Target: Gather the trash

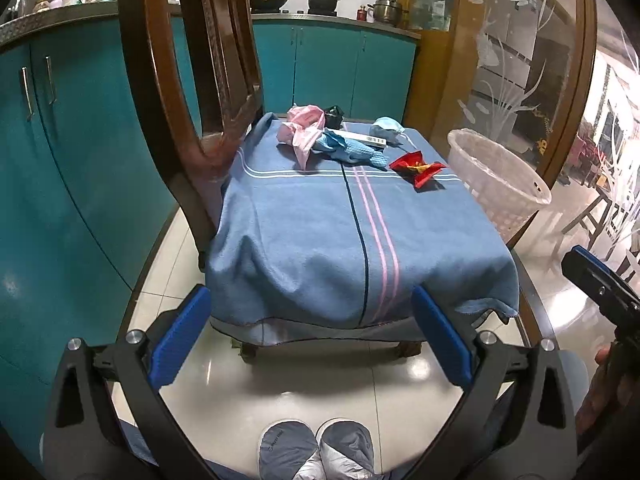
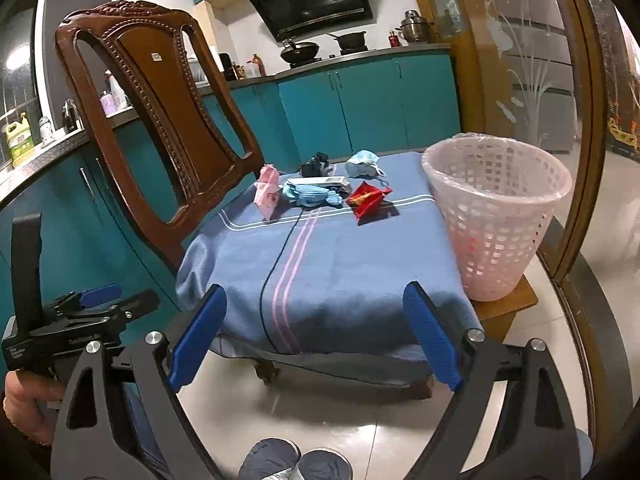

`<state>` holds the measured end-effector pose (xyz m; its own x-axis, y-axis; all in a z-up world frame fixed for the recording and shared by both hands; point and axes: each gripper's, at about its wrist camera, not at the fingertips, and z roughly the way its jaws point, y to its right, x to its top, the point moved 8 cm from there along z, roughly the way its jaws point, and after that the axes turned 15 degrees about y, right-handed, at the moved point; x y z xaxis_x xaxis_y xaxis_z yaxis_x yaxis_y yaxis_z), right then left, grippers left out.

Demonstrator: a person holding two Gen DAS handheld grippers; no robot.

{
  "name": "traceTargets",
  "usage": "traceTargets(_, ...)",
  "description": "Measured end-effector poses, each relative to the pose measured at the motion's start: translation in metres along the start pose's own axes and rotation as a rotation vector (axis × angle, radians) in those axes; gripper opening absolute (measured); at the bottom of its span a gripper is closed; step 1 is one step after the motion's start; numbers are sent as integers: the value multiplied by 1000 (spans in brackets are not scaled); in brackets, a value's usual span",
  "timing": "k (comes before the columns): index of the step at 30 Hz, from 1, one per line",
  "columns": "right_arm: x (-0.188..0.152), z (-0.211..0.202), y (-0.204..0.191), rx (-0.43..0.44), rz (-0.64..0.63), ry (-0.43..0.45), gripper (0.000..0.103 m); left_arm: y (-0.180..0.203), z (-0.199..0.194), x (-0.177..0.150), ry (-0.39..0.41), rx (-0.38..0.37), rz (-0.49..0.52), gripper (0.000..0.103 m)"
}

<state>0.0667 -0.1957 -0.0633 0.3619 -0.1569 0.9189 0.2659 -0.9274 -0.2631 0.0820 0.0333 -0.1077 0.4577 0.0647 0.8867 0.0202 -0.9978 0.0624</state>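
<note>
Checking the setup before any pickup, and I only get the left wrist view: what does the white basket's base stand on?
Observer: The right wrist view shows the basket upright on bare wood, just past the right edge of the blue cloth.
Operator: I see only a sliver of the right gripper. Is it carrying anything?
Observer: No. The right gripper is wide open, with nothing between its blue pads.

from my feed: a blue cloth [image 2: 340, 264] with pink, white and dark stripes, a red wrapper [image 2: 367, 197], pink paper [image 2: 267, 192], a pale blue mask [image 2: 362, 163], a pinkish-white lattice basket [image 2: 496, 216], teal cabinets [image 2: 360, 108], a carved brown chair [image 2: 160, 120].
</note>
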Motion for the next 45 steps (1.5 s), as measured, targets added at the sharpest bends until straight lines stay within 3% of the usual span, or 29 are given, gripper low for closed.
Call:
traceTargets(32,-7,6,-3,14,19,-16,88,2,13,2,-11,1,12,100)
traceTargets(39,-11,11,-8,23,17,-31,88,26,88,50,52,18,136,100)
traceTargets(45,-12,12,0,-5,13,-45,88,30,207,91,15,98,289,99)
